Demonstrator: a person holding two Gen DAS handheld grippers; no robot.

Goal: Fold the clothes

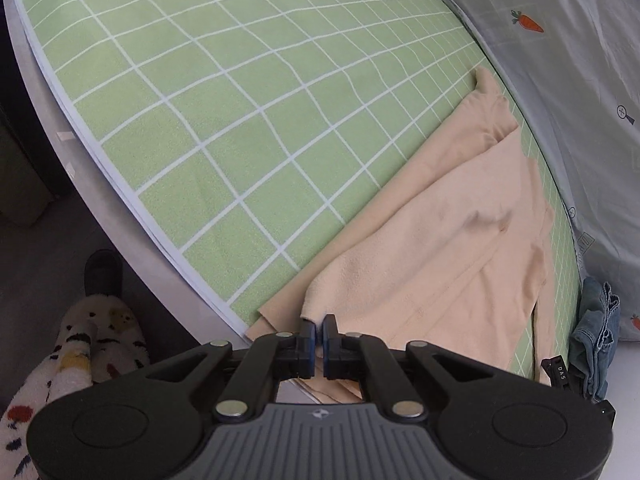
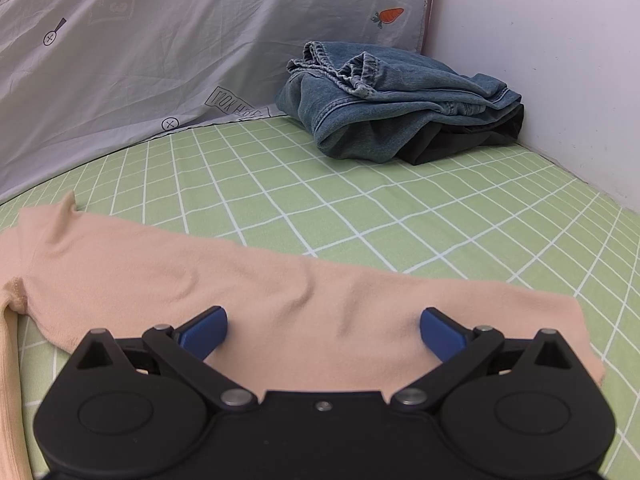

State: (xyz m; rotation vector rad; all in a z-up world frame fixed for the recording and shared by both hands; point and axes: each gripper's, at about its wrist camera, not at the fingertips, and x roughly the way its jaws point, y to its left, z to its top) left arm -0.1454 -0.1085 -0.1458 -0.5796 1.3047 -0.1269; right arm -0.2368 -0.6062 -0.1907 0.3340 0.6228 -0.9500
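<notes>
A peach garment (image 1: 440, 240) lies flat on the green checked sheet (image 1: 200, 120), partly folded over itself. My left gripper (image 1: 319, 326) is at its near corner, pointing steeply down, with the blue pads shut on a folded-over edge of the cloth. In the right wrist view the same peach garment (image 2: 200, 272) stretches across the sheet (image 2: 360, 208). My right gripper (image 2: 324, 316) hovers over the near part of it. Its blue fingers (image 2: 208, 332) stand wide apart, with only flat cloth beneath them.
Crumpled blue jeans (image 2: 380, 108) on a dark garment sit in the corner by the white wall (image 2: 540, 60); the jeans (image 1: 592, 340) also show at right. A grey carrot-print duvet (image 2: 160, 40) lines the far side. The bed's edge (image 1: 120, 208) and a person's fleece-clad leg (image 1: 80, 360) are at left.
</notes>
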